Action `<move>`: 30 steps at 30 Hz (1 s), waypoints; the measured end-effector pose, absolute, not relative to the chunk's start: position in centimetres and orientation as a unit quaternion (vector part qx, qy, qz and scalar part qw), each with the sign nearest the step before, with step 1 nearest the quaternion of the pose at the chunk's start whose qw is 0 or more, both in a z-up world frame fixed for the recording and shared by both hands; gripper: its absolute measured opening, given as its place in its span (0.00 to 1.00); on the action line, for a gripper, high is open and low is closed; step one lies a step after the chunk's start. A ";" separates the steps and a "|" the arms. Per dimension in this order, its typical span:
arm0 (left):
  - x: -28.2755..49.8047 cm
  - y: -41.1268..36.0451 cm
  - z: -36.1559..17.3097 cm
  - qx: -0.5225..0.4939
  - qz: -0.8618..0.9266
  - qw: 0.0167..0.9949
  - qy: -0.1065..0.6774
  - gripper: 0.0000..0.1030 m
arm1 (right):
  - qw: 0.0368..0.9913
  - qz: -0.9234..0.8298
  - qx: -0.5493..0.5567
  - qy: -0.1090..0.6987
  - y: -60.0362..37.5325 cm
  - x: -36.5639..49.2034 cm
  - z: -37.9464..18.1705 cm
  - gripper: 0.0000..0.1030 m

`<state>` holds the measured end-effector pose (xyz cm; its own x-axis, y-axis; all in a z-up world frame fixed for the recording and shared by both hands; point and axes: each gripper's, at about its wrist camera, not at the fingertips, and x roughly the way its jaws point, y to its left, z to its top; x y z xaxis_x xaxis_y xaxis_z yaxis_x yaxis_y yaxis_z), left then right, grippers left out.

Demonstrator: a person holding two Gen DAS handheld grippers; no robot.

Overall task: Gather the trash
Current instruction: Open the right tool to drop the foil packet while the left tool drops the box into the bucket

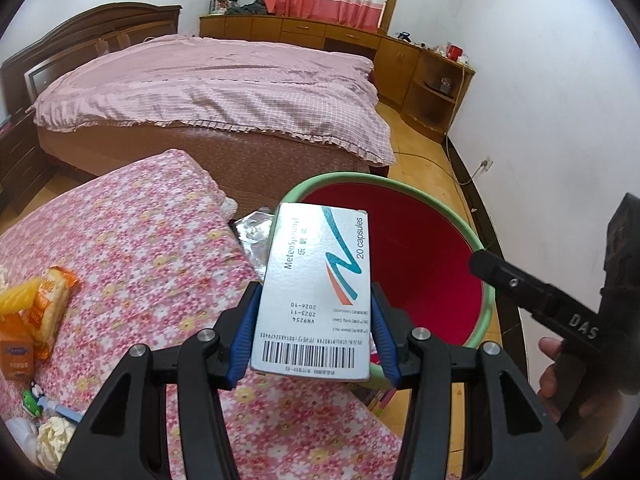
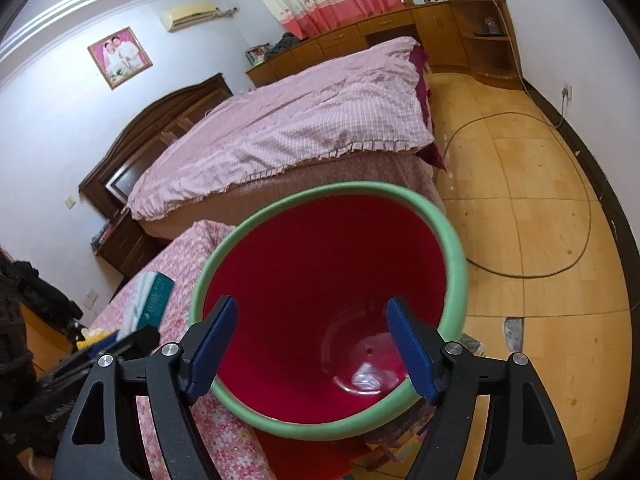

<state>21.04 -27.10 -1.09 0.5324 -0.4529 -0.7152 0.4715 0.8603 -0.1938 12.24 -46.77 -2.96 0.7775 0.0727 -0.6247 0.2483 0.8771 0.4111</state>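
Note:
My left gripper (image 1: 314, 320) is shut on a white medicine box (image 1: 316, 288) marked "20 capsules". It holds the box above the near rim of the red trash bin (image 1: 424, 256), which has a green rim. My right gripper (image 2: 312, 344) is open and empty, hovering over the mouth of the same bin (image 2: 320, 264). A small crumpled clear wrapper (image 2: 366, 380) lies on the bin's bottom. The right gripper's black body (image 1: 532, 300) shows at the right of the left wrist view.
A table with a pink floral cloth (image 1: 140, 248) carries an orange snack packet (image 1: 52, 308), an orange box (image 1: 16, 352) and crumpled tissue (image 1: 52, 436). A teal-and-white box (image 2: 150, 296) lies on it too. A bed (image 1: 216, 88) stands behind. A cable (image 2: 560, 208) loops over the wooden floor.

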 end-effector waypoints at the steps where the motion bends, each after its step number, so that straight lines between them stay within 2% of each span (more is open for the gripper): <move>1: 21.1 -27.5 -1.2 0.014 -0.268 0.874 0.406 0.50 | 0.912 -0.050 0.242 0.327 -46.8 12.1 -2.8 0.76; 8: 21.6 -29.7 -2.2 0.031 -0.282 0.865 0.414 0.51 | 0.918 -0.057 0.241 0.311 -47.4 10.9 -2.1 0.76; 10: 21.7 -30.1 -2.4 0.034 -0.281 0.864 0.416 0.60 | 0.918 -0.059 0.242 0.310 -47.6 10.8 -2.0 0.76; 11: 21.7 -30.1 -2.4 0.035 -0.281 0.865 0.415 0.60 | 0.917 -0.059 0.243 0.310 -47.7 10.7 -2.1 0.76; 19: 20.8 -29.3 -1.7 0.023 -0.281 0.866 0.414 0.61 | 0.915 -0.057 0.246 0.315 -47.8 10.6 -2.2 0.76; 30: 18.1 -23.0 0.8 -0.015 -0.236 0.883 0.406 0.61 | 0.915 -0.029 0.242 0.321 -44.7 9.2 -1.7 0.76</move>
<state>18.15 -22.98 0.81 0.5587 -0.4299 -0.7093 0.4048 0.8878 -0.2191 9.20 -44.66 -1.74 0.7918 0.1029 -0.6021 0.2088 0.8807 0.4251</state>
